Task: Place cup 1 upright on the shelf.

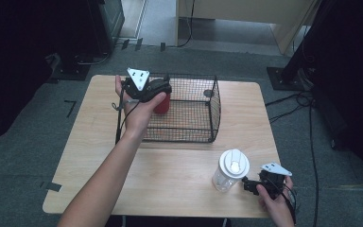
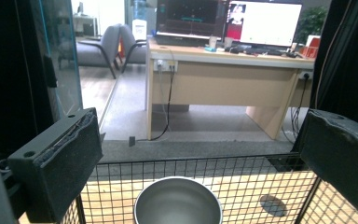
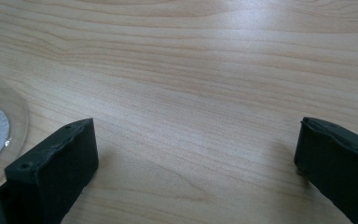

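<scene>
I see the wooden counter [image 1: 170, 175] carrying a black wire basket [image 1: 194, 116] toward its far middle. Inside the basket, at its left end, stands the red cup [image 1: 162, 105], its steel inside open to me from above. My left tongs [image 2: 200, 158] hover just over the cup, spread apart and empty. At the near right, my right tongs [image 3: 196, 163] gape wide beside a clear lidded tumbler [image 1: 230, 170].

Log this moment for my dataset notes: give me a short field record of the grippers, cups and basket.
left gripper: jaws open, over the red cup
red cup: upright inside the basket, open steel mouth up
basket: black wire, at the table's far side
right gripper: jaws open, low over the table beside the clear cup
clear cup: upright on the table, white lid on
table: light wood
</scene>
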Demonstrator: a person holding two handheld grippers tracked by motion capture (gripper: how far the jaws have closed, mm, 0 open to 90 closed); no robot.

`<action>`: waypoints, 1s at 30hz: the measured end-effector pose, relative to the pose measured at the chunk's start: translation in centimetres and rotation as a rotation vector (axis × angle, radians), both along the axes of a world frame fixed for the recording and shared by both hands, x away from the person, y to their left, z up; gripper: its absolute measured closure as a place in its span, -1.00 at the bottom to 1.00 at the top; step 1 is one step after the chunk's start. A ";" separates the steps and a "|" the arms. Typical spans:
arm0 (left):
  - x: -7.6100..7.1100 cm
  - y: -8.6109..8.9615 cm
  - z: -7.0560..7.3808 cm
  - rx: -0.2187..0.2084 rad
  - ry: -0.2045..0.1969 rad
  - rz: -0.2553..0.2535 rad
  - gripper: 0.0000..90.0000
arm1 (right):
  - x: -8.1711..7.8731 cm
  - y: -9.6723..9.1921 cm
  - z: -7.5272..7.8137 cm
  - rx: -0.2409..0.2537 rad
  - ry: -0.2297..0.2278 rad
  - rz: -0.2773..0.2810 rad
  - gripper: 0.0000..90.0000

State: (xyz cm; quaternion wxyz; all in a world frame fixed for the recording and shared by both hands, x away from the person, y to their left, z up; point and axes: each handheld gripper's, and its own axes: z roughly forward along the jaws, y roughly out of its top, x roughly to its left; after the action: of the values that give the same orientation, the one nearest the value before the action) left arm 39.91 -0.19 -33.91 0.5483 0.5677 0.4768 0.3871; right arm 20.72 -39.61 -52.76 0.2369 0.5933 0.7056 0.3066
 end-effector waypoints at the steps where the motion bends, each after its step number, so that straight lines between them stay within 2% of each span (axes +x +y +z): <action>1: -0.2 0.1 0.1 0.000 -0.003 -0.002 -1.00 | 0.0 0.0 0.0 0.000 0.000 0.000 -1.00; 17: -4.7 2.6 1.3 -0.005 -0.045 -0.022 -1.00 | 0.0 0.0 0.0 0.000 0.001 0.000 -1.00; 22: -6.3 3.6 1.1 0.002 -0.052 -0.034 -1.00 | 0.0 0.0 0.0 -0.001 0.001 0.000 -1.00; 25: -7.2 4.3 0.9 0.030 -0.075 -0.013 -1.00 | 0.0 0.0 0.0 0.000 0.000 -0.001 -1.00; 30: -8.5 5.4 0.3 0.040 -0.082 0.001 -1.00 | 0.0 0.0 0.0 -0.001 0.001 0.000 -1.00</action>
State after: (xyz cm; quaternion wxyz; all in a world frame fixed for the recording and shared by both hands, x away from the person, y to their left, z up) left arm 31.42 5.20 -33.57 0.5556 0.5620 0.4463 0.4199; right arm 20.71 -39.60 -52.76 0.2370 0.5933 0.7059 0.3058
